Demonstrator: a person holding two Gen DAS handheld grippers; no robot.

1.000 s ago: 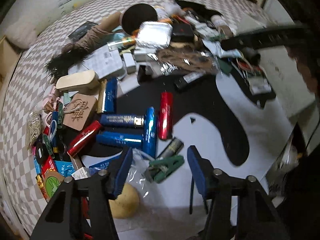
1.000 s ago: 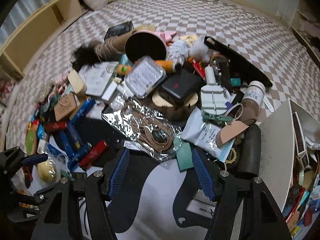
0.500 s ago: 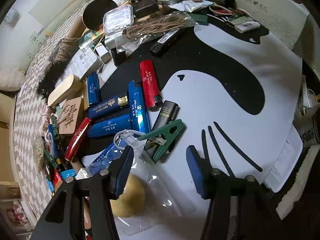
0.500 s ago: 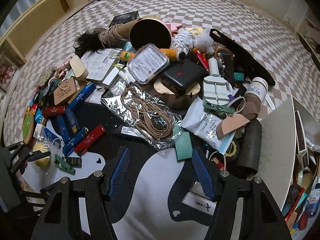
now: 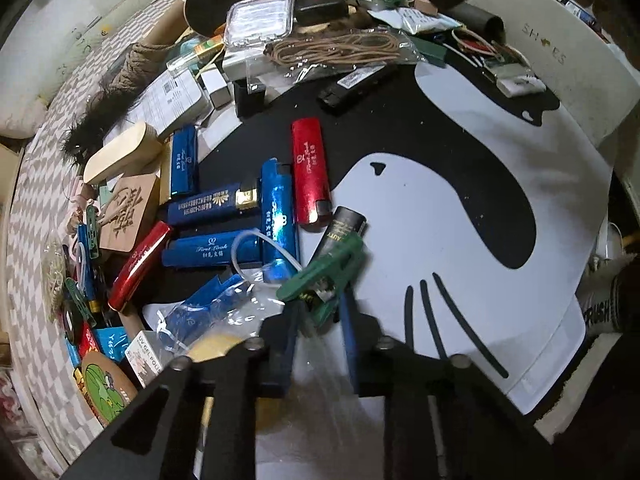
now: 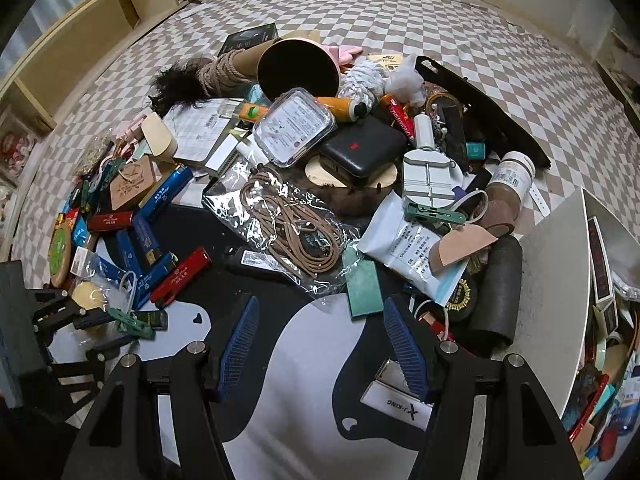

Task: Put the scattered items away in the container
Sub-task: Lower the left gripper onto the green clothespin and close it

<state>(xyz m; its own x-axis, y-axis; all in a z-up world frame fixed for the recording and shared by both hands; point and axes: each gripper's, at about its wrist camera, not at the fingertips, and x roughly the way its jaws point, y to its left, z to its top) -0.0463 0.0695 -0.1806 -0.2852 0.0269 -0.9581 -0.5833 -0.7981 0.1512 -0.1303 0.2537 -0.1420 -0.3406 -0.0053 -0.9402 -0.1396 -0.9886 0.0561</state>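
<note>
A green clothes peg [image 5: 324, 276] lies on the black-and-white mat [image 5: 460, 208] beside a black tube [image 5: 342, 228]. My left gripper [image 5: 320, 312] has closed its blue fingers [image 5: 286, 340] on the peg's near end; it shows at the left of the right wrist view [image 6: 104, 326], with the peg [image 6: 132, 322] between its tips. My right gripper [image 6: 320, 344] is open and empty above the mat [image 6: 304, 400]. The white container [image 6: 560, 280] with several items inside stands at the right.
Blue and red lighters [image 5: 276, 216] lie left of the peg, with a plastic bag holding a yellow lump [image 5: 216, 340]. A heap of clutter fills the far mat: bagged cord [image 6: 292, 224], a clear box [image 6: 294, 126], a black power bank [image 6: 360, 148], a black roll [image 6: 496, 288].
My left gripper moved forward and down onto the green peg and closed from open onto it. My right gripper stayed open and barely shifted.
</note>
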